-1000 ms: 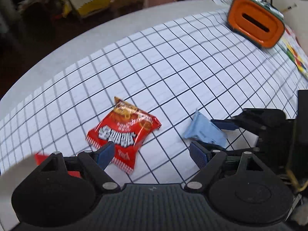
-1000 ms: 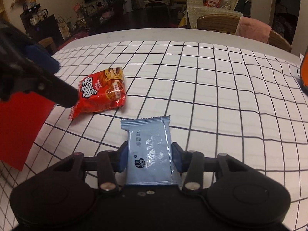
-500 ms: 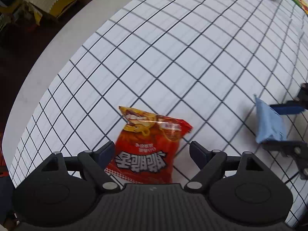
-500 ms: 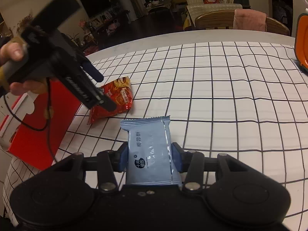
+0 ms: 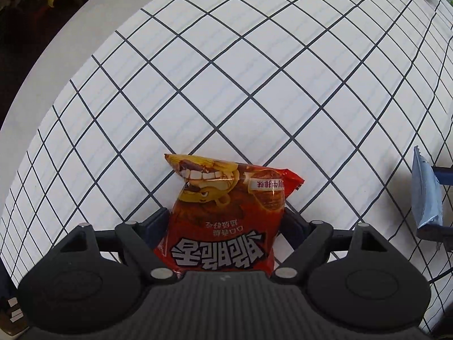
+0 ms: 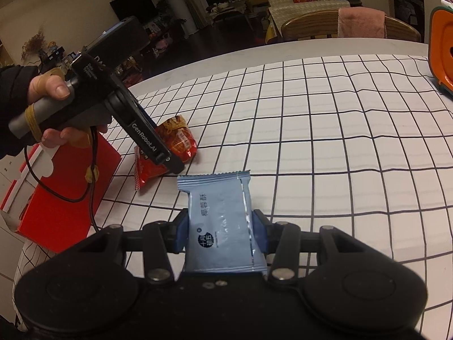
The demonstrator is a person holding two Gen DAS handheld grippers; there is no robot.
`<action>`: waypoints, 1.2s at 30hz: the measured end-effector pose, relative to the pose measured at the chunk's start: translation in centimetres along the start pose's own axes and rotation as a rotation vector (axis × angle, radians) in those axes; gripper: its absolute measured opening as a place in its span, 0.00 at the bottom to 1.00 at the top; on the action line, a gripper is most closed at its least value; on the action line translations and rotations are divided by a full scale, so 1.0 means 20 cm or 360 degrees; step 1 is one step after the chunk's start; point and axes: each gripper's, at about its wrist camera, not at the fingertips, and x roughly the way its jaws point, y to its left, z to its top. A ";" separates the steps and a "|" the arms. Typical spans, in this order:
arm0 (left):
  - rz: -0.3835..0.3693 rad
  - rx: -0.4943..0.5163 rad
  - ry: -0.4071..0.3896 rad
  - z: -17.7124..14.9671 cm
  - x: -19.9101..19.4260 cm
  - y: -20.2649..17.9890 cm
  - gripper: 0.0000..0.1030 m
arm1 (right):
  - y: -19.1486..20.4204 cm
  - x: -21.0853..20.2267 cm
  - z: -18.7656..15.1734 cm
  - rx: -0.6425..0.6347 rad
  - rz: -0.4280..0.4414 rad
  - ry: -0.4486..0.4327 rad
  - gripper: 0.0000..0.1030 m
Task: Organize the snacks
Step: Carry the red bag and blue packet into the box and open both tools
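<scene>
On table (image 5: 254,70) w/ black-grid white cloth: red snack bag (image 5: 226,218) is lying flat, its lower half sitting between fingers of left gripper (image 5: 225,226), which is pointing down at it. Fingers are closing in from either side; can't tell if pads are pressing yet. Right gripper (image 6: 222,232) is pinching blue snack packet (image 6: 223,226) by both long edges, packet sticking out fwd above table. From right-wrist view, a hand (image 6: 49,104) is gripping left tool's handle. Red box (image 6: 65,198) is sitting at table's left edge, just beside red bag. Orange container (image 6: 441,53) is standing at far right, well apart from both snacks.
</scene>
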 end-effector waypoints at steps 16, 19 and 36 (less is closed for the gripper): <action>-0.0036 -0.0158 -0.0206 -0.22 -0.04 -0.19 0.66 | 0.05 -0.13 -0.05 0.0063 -0.0091 -0.0068 0.44; -0.0045 -0.0216 -0.0250 -0.29 -0.08 -0.23 0.66 | 0.05 -0.18 -0.05 0.0083 -0.0112 -0.0092 0.44; -0.0058 -0.0453 -0.0546 -0.68 -0.65 -0.35 0.66 | 0.32 -0.49 -0.04 0.0010 -0.0201 -0.0221 0.44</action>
